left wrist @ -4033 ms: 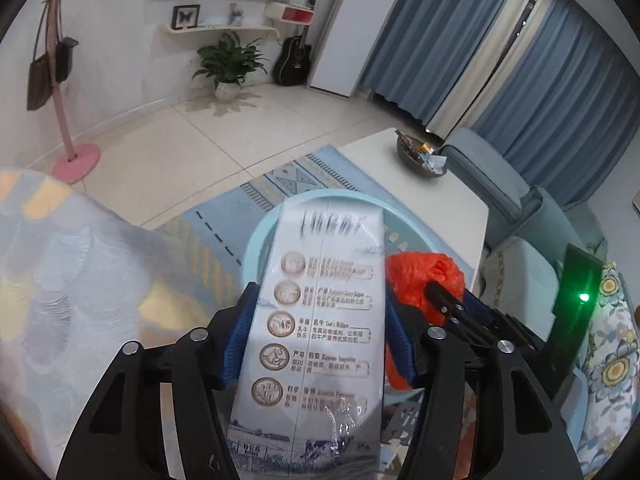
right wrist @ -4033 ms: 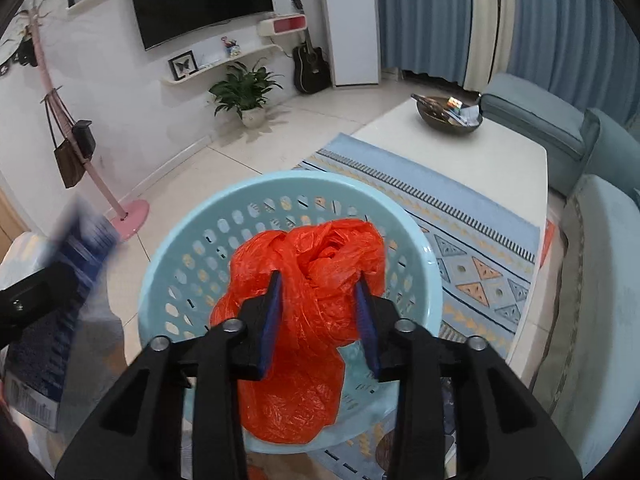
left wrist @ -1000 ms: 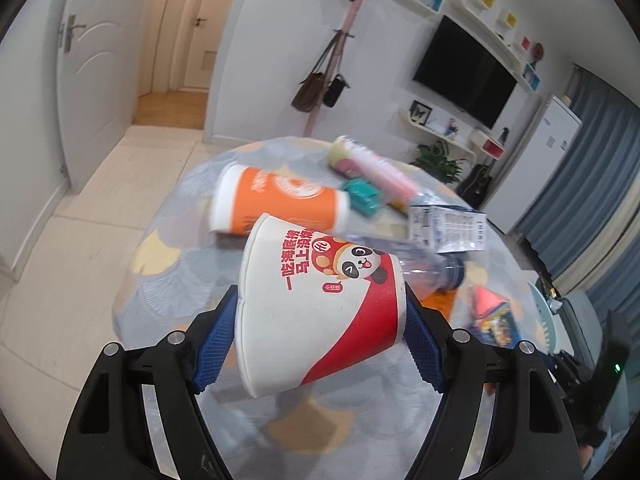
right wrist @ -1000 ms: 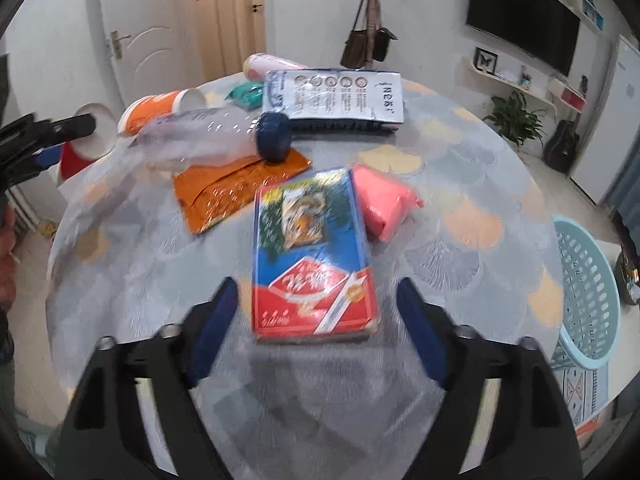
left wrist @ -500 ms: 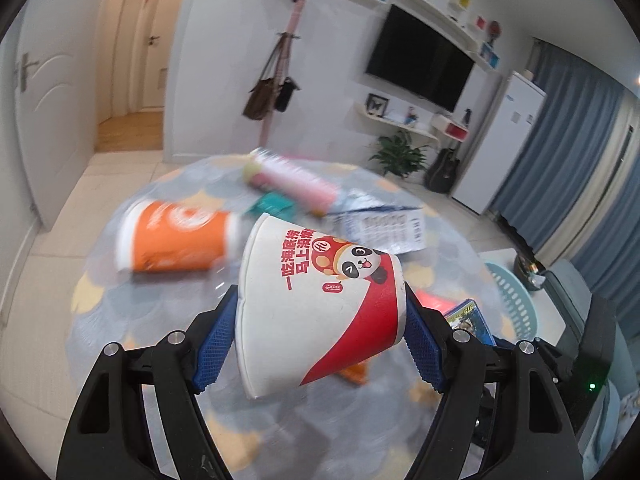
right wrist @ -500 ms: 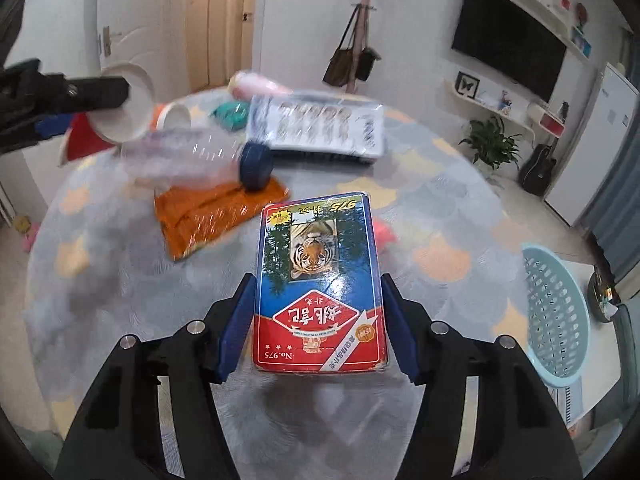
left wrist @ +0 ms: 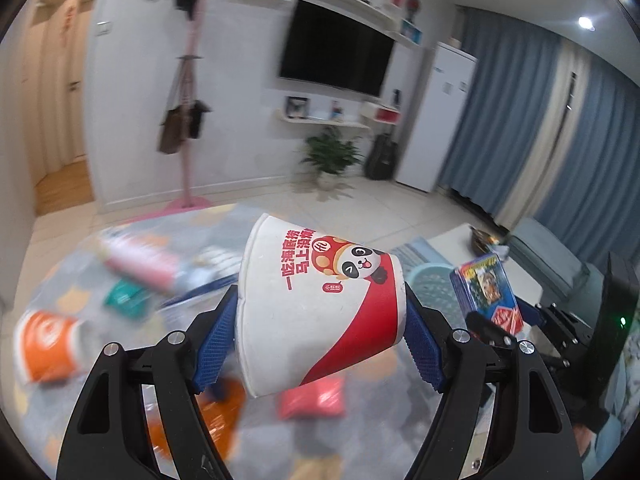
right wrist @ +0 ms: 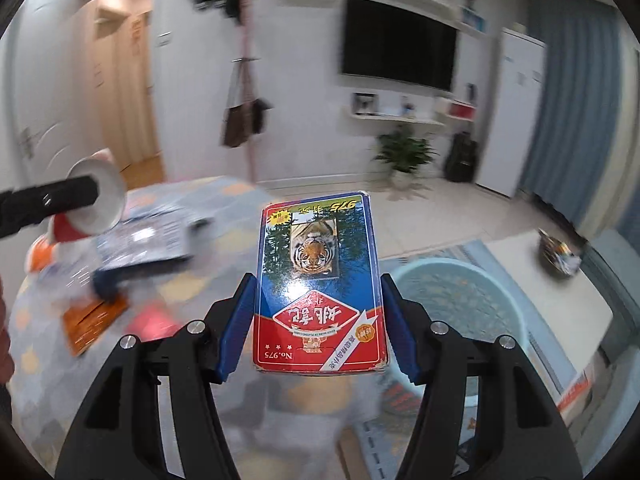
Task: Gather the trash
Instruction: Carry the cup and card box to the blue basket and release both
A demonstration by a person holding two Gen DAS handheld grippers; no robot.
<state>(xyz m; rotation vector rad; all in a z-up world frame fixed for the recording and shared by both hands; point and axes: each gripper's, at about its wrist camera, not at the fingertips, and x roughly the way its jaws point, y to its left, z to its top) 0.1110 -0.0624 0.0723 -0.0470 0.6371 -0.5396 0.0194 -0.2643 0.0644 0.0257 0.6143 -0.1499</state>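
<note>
White and red paper cup [left wrist: 320, 308], printed with a panda, sits sideways between the blue-padded fingers [left wrist: 214, 334] of the left gripper [left wrist: 320, 328]; the pads press on both its sides, its wide mouth turned toward the left and its narrower base toward the right; in the right wrist view the same cup [right wrist: 94, 200] shows at the far left, held up above the bench [right wrist: 192, 292] by that black gripper [right wrist: 48, 200]. Glossy blue and red card box [right wrist: 318, 284] with a tiger picture lies flat between the blue pads of the right gripper [right wrist: 318, 320], whose fingers [right wrist: 236, 320] are clamped on its long edges; from the left wrist view the box [left wrist: 486, 292] appears at the right, raised off the bench. Beyond and to the right of the box stands a pale blue perforated basket [right wrist: 452, 296] on the floor, beside the patterned rug [right wrist: 472, 252]; in the left view only part of its rim [left wrist: 432, 276] shows past the cup. On the bench, all blurred by motion, lie an orange cup [left wrist: 46, 346] on its side, a pink tube [left wrist: 140, 264], a teal packet [left wrist: 126, 300], a red pouch [left wrist: 312, 396] and an orange wrapper [right wrist: 94, 318]; a clear bottle with a dark blue cap [right wrist: 104, 280] lies near a printed flat pack [right wrist: 148, 236]. Farther back are a wall television [right wrist: 398, 48], a potted plant [right wrist: 402, 152], a pink coat stand [left wrist: 186, 128] with bags, and blue curtains [left wrist: 520, 120].
</note>
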